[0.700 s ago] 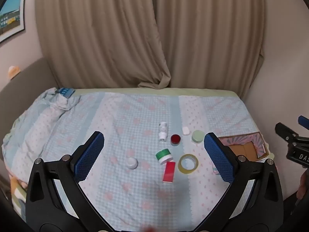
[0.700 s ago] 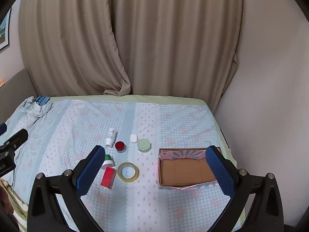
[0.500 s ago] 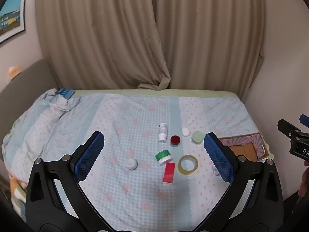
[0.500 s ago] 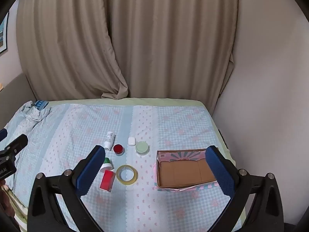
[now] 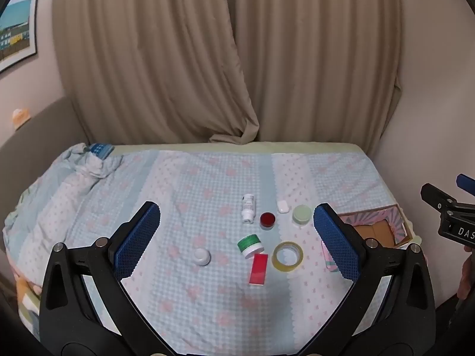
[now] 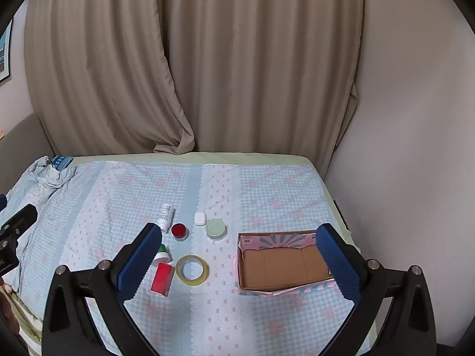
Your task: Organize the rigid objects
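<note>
Several small items lie on the checked bedspread: a white bottle (image 5: 248, 211) on its side, a red-lidded jar (image 5: 267, 220), a white case (image 5: 283, 206), a pale green jar (image 5: 302, 214), a green-capped jar (image 5: 250, 244), a tape roll (image 5: 287, 256), a red box (image 5: 259, 268) and a white round cap (image 5: 202, 256). An open cardboard box (image 6: 282, 264) stands to their right. My left gripper (image 5: 236, 207) hovers open above the bed's near side, holding nothing. My right gripper (image 6: 240, 228) is also open and holds nothing, its left finger partly hiding the green-capped jar (image 6: 162, 252).
The bedspread (image 5: 184, 184) is rumpled at the far left around a blue packet (image 5: 101, 148). Beige curtains (image 5: 237, 59) hang behind the bed and a wall closes off the right side. Each gripper shows at the edge of the other's view.
Both views have drifted only slightly. No object has moved, and both grippers stay wide open.
</note>
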Motion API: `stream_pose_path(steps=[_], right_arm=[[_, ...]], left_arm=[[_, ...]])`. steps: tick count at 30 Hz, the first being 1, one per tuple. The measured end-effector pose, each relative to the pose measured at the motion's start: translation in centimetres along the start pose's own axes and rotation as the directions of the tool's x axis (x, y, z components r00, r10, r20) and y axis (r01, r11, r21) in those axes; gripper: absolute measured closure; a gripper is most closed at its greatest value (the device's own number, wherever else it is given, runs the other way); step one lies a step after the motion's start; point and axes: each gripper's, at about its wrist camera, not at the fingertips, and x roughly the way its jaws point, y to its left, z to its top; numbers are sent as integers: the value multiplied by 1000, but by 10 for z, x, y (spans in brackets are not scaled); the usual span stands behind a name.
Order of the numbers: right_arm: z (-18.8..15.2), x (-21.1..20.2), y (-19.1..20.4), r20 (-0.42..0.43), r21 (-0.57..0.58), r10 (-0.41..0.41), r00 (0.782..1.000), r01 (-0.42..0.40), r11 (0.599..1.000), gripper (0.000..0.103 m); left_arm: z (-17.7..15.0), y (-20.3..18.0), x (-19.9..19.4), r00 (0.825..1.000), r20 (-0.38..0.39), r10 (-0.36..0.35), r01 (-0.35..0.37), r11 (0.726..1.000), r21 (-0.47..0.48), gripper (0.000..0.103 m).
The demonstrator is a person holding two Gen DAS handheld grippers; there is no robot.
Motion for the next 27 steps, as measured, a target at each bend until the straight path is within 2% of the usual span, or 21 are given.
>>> stream_pose_path(steps=[7, 11, 27], right_arm=[[8, 7, -2, -1, 3, -3, 1000, 3, 1000, 0], [-2, -1, 0, 13, 4, -2, 1000, 2, 1000, 0], [2, 7, 0, 11, 18, -4, 1000, 3, 1000, 0]], left_arm=[[-4, -1, -2, 1000, 4, 4, -4, 1000, 5, 0], [-3, -1, -4, 1000, 7, 7, -7, 1000, 9, 0], [-6, -5, -3, 1000, 10, 15, -15, 1000, 16, 0]])
